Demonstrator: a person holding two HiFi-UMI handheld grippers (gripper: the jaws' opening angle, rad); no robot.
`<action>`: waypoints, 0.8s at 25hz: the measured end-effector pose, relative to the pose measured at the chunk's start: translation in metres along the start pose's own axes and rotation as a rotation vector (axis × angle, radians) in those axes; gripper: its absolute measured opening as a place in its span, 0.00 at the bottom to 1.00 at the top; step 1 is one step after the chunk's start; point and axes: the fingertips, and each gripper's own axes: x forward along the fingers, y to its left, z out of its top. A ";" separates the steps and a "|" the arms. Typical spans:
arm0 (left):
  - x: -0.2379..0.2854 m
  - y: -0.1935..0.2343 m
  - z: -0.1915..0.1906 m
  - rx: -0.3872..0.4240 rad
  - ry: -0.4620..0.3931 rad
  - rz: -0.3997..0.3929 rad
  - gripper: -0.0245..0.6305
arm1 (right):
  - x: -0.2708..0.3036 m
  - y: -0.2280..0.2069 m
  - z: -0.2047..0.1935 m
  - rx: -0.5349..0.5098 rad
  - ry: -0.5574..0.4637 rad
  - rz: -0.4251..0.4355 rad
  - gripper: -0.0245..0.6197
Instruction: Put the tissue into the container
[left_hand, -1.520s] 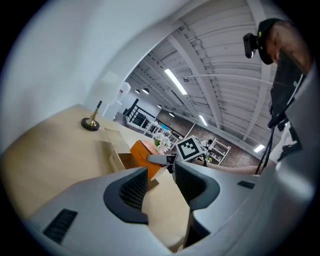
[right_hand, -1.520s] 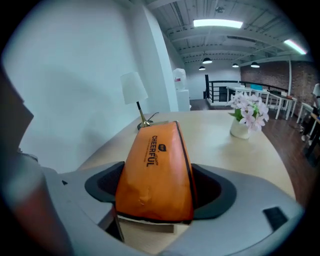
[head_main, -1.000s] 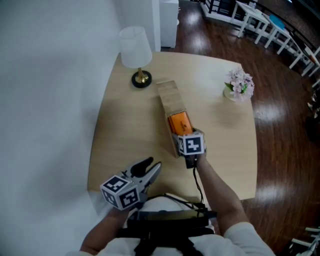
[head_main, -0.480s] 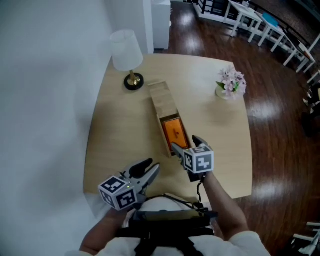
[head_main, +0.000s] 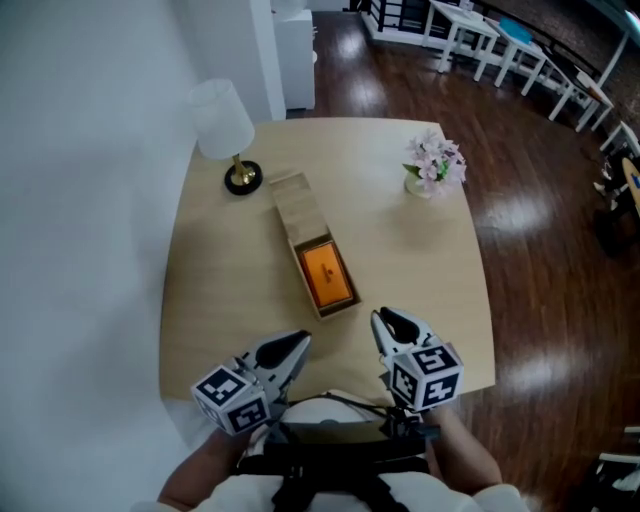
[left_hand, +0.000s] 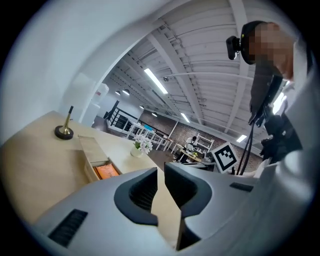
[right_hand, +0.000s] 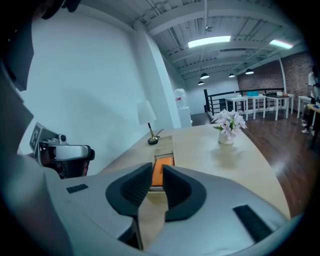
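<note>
A long wooden container (head_main: 296, 207) lies across the middle of the table, its sliding lid pushed back. An orange tissue pack (head_main: 325, 275) lies in the uncovered end. My left gripper (head_main: 297, 342) hovers at the table's near edge, left of the box. My right gripper (head_main: 385, 318) hovers just right of the box's near end. Both pairs of jaws are closing and stand almost together with nothing between them. In the left gripper view the left gripper (left_hand: 161, 172) points past the container (left_hand: 95, 150). In the right gripper view the right gripper (right_hand: 157, 172) points at the tissue pack (right_hand: 162, 161).
A white-shaded lamp (head_main: 222, 125) stands at the table's far left corner. A vase of pink flowers (head_main: 432, 168) stands at the far right. The white wall runs along the left. Dark wood floor and white chairs (head_main: 500, 50) lie beyond the table.
My right gripper has pulled back from over the container's open end to the table's near edge. Both grippers' jaws have drawn together. The tissue pack stays in the box.
</note>
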 end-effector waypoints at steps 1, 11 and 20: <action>0.001 -0.004 0.002 0.013 0.001 -0.003 0.08 | -0.005 0.003 0.004 -0.008 -0.015 0.001 0.10; 0.006 -0.031 -0.002 0.042 0.042 -0.049 0.04 | -0.024 0.031 0.030 -0.107 -0.096 0.080 0.04; 0.013 -0.037 -0.015 0.044 0.083 -0.042 0.04 | -0.023 0.037 0.020 -0.174 -0.050 0.100 0.04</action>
